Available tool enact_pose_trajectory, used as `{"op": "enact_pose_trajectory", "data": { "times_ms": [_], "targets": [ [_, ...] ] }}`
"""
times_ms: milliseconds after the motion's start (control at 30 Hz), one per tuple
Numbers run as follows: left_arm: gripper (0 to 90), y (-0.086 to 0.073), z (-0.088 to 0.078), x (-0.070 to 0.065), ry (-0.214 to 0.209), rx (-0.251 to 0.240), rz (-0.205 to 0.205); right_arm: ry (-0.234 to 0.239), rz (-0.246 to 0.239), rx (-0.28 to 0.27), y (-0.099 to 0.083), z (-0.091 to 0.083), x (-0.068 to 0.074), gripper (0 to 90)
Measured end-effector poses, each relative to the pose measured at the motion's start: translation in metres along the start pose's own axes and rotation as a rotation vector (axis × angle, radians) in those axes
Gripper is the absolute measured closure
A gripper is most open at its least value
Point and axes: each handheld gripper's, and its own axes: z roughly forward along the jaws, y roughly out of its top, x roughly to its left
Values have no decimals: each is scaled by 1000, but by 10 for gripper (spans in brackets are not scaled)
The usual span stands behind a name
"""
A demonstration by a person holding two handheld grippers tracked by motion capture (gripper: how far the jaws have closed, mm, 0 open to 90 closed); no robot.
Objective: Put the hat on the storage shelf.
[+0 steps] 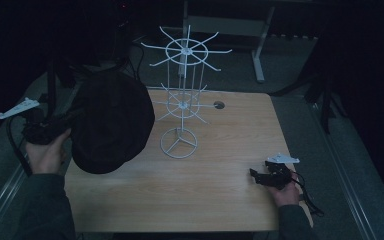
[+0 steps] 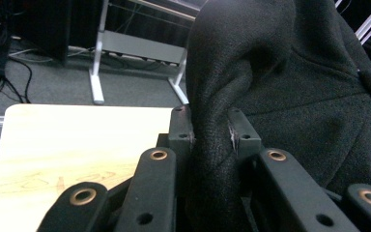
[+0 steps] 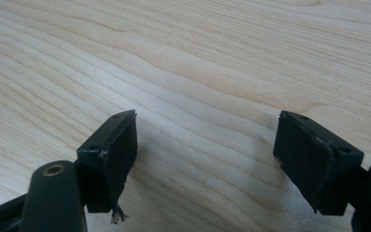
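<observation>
Your wooden worktop (image 1: 220,180) carries a white wire rack (image 1: 182,100) standing near its far middle. The black cap (image 1: 111,120) hangs over the worktop's left edge, just left of the rack, pinched in your left tool (image 2: 211,133). Your right tool (image 3: 205,154) rests low at the right edge, jaws wide apart, gripping nothing.

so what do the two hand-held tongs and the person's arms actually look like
Both tongs, left and right, are black with two flat rectangular pads on linked arms fixed by brass-ringed rivets. Each carries a pale grey three-cornered plate on top and trails a black cable. One right pad has a frayed corner. The person wears dark long sleeves.
</observation>
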Motion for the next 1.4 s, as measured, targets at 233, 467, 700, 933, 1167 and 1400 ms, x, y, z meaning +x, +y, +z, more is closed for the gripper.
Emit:
{"op": "enact_pose_trajectory", "data": {
  "times_ms": [233,467,700,933,1167,1400],
  "targets": [
    [773,5,0,-5,-8,-12,13,0,1,1,0,0,0,234],
    [773,9,-1,-8,-23,-26,19,0,0,1,0,0,0,234],
    [773,10,-2,-8,-46,-43,9,0,0,0,0,0,0,233],
    [773,10,-4,-9,-68,-57,5,0,0,0,0,0,0,234],
    [773,11,-5,-11,-85,-65,4,0,1,0,0,0,0,233],
    [773,12,-5,-13,-94,-74,5,0,1,0,0,0,0,234]
  ]
}}
